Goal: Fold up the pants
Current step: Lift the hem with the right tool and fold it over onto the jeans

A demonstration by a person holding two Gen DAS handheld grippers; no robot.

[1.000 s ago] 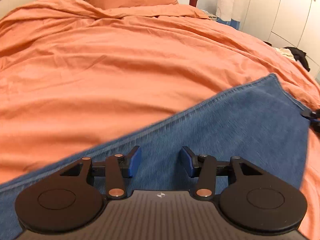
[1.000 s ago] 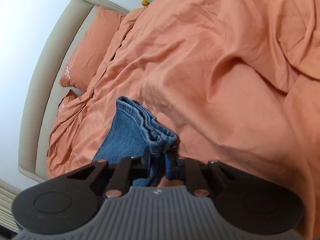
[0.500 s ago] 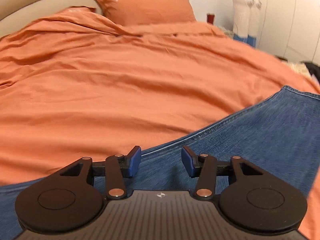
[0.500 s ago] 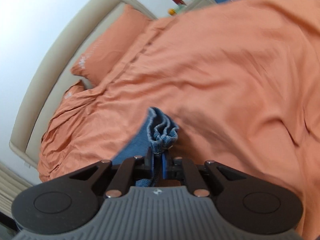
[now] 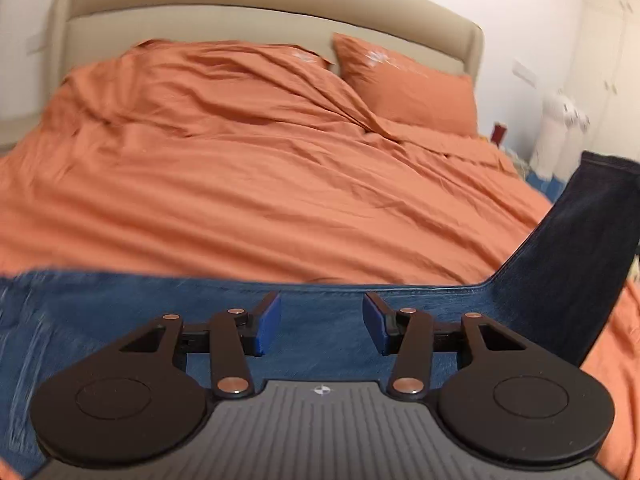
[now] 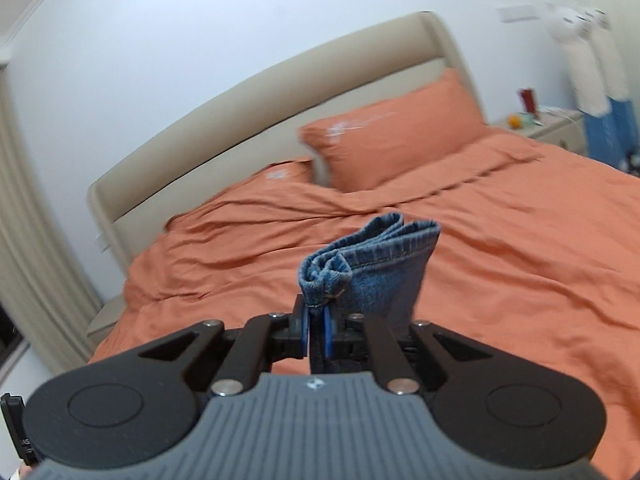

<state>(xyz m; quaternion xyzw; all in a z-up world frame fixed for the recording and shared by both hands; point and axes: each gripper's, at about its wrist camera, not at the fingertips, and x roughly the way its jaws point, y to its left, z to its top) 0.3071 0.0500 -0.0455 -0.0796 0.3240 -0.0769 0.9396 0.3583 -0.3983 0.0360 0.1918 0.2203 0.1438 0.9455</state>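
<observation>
Since a second ago the right gripper (image 6: pixel 316 330) has lifted the jeans (image 6: pixel 372 268), its jaws pinching shut on the bunched hems. The left gripper (image 5: pixel 322 322) hovers half-open, empty, above denim. Carry the hems smoothly toward the waistband, edges aligned.

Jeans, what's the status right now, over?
Right claw shut on bunched hem of the jeans, lifted above the orange duvet. Left claw open over denim, gripping nothing. Nothing in the way.
</observation>
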